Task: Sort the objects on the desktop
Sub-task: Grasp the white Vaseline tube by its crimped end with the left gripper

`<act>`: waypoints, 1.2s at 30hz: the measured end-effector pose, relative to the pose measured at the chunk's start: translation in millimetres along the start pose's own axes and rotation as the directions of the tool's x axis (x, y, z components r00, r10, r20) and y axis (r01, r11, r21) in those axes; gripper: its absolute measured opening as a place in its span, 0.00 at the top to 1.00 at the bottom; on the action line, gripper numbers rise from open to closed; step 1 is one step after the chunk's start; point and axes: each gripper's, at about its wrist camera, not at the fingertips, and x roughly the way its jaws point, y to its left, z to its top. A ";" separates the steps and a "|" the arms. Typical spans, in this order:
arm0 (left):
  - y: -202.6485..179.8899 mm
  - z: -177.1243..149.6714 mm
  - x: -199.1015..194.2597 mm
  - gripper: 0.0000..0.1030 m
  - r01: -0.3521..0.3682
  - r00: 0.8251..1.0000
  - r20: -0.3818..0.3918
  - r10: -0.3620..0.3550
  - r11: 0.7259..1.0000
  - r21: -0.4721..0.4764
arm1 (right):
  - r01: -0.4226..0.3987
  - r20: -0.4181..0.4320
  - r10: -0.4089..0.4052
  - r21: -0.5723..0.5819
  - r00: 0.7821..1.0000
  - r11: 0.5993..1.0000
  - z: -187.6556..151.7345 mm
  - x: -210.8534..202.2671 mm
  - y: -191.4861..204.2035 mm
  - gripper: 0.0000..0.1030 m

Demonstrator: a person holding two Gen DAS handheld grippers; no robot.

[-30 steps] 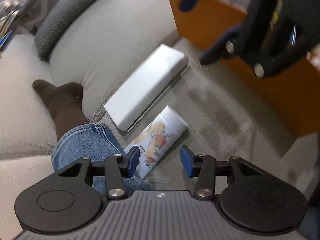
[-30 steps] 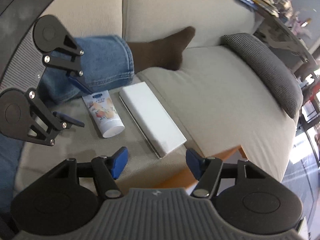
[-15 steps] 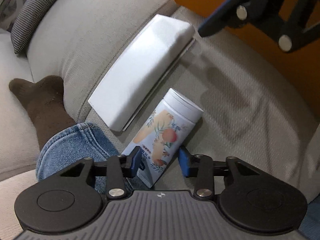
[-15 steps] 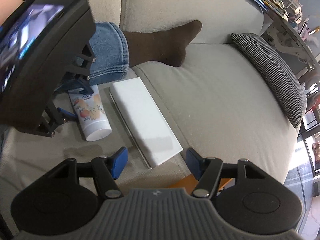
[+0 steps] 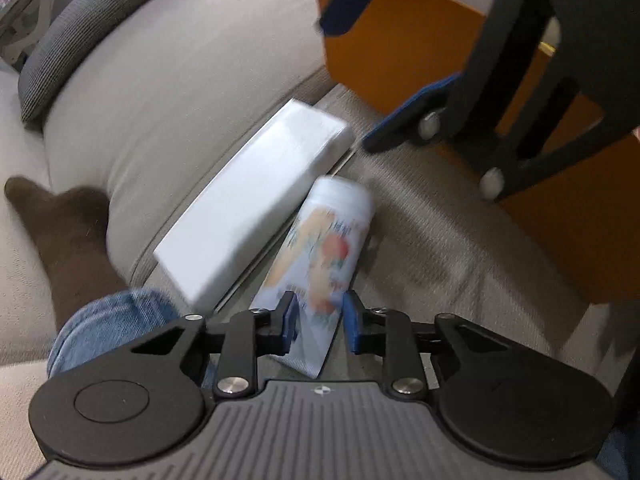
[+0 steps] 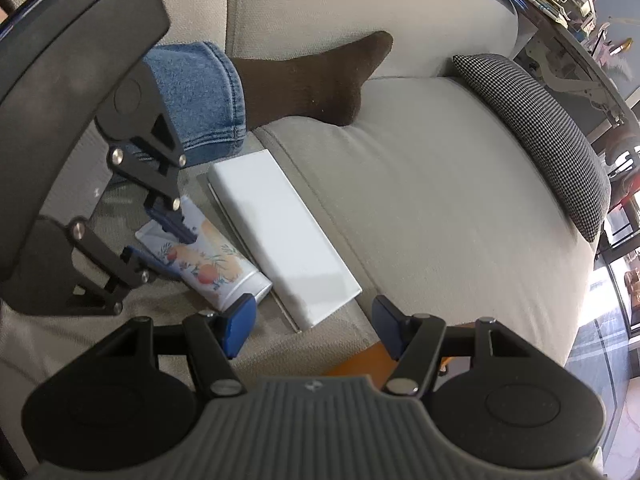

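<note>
A white tube with a fruit print [image 5: 320,248] lies on the beige sofa seat beside a flat white box [image 5: 256,208]. My left gripper [image 5: 320,318] points down over the tube's flat end. Its jaws are closing, and the blue pads touch both sides of the tube. From the right wrist view, the left gripper [image 6: 176,252] straddles the tube [image 6: 216,268], whose cap end rests against the white box [image 6: 280,236]. My right gripper [image 6: 314,324] hangs open above the near end of that box with nothing between its fingers; it also hovers at the left wrist view's upper right [image 5: 346,86].
An orange box [image 5: 400,48] stands on the seat past the right gripper. A person's leg in blue jeans [image 6: 196,96] and a brown sock [image 6: 312,80] lies near the white box. A checked grey cushion [image 6: 540,136] rests on the raised sofa cushion [image 6: 440,184].
My left gripper came down over the tube's flat end and its jaws narrowed onto it. The tube's cap end swung against the white box. The right gripper stayed open, nearly still.
</note>
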 end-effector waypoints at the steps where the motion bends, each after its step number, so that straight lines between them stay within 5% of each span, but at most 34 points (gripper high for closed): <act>1: 8.6 -0.8 -2.5 0.60 0.002 1.000 -0.004 -0.002 1.000 -0.005 | 0.000 -0.002 0.000 0.002 1.000 1.000 -0.8 -0.2 -0.4 0.36; 3: 19.3 -8.4 -11.7 0.44 0.032 0.999 -0.003 -0.033 0.998 -0.047 | -0.011 -0.010 0.011 0.012 1.000 1.000 -3.5 -1.3 -2.0 0.36; 8: 47.4 -16.0 -28.0 0.43 0.131 0.991 0.011 -0.132 0.957 -0.261 | -0.101 -0.042 0.103 0.059 0.994 0.993 -6.2 4.6 -3.4 0.48; 11: 61.9 -10.7 -26.1 0.41 0.123 0.992 0.005 -0.126 0.955 -0.272 | -0.155 -0.066 0.159 0.062 0.985 0.986 -3.0 12.8 1.8 0.61; 17: 68.5 -6.1 1.5 0.40 0.133 0.988 -0.041 -0.150 0.951 -0.278 | -0.307 -0.110 0.297 -0.082 0.948 0.948 17.3 32.0 16.6 0.56; 27: 80.0 -22.6 -17.2 0.40 0.201 0.977 0.008 -0.212 0.912 -0.358 | -0.383 -0.132 0.360 -0.345 0.924 0.857 46.6 63.9 48.4 0.47; 36: 85.5 -27.7 -19.7 0.40 0.242 0.969 0.049 -0.242 0.887 -0.395 | -0.439 -0.187 0.397 -0.334 0.898 0.834 55.9 80.0 56.5 0.44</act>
